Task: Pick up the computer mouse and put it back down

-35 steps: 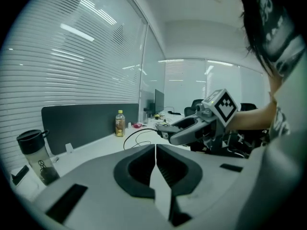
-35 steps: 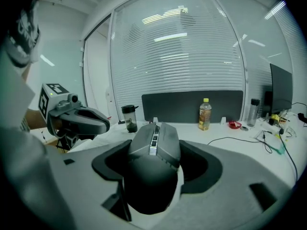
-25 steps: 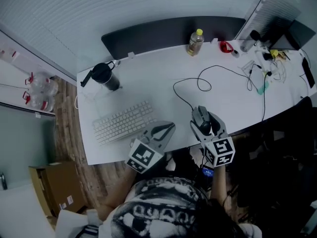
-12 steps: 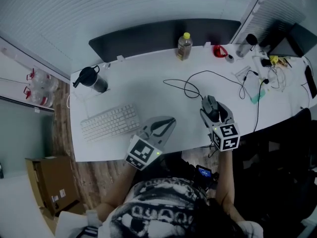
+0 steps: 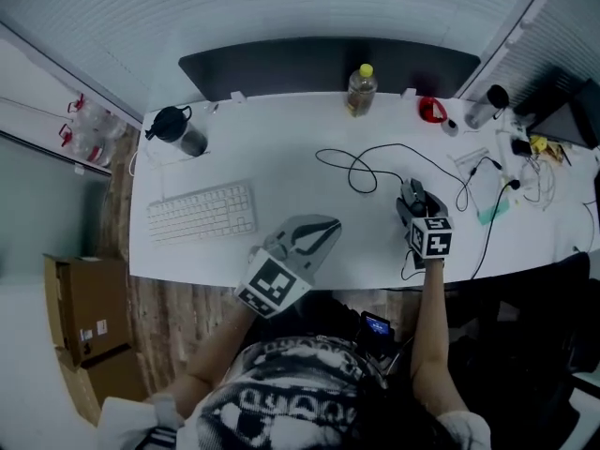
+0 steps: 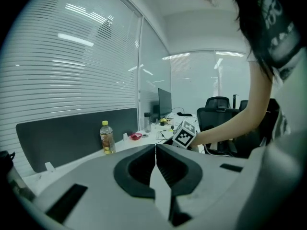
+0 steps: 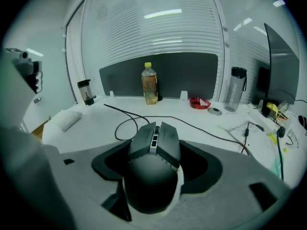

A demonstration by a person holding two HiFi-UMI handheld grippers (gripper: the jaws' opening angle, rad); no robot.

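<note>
Right gripper [image 7: 154, 169] is clamped on the computer mouse [image 7: 153, 143], held near the white desk's [image 5: 281, 157] front edge. Left gripper [image 6: 155, 159] is closed, empty. Risk: the mouse could be dropped if released before contact is made.

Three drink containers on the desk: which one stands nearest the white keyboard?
The dark lidded jug at the back left, just behind the white keyboard; the yellow-capped bottle and the clear tall bottle stand further right.
</note>
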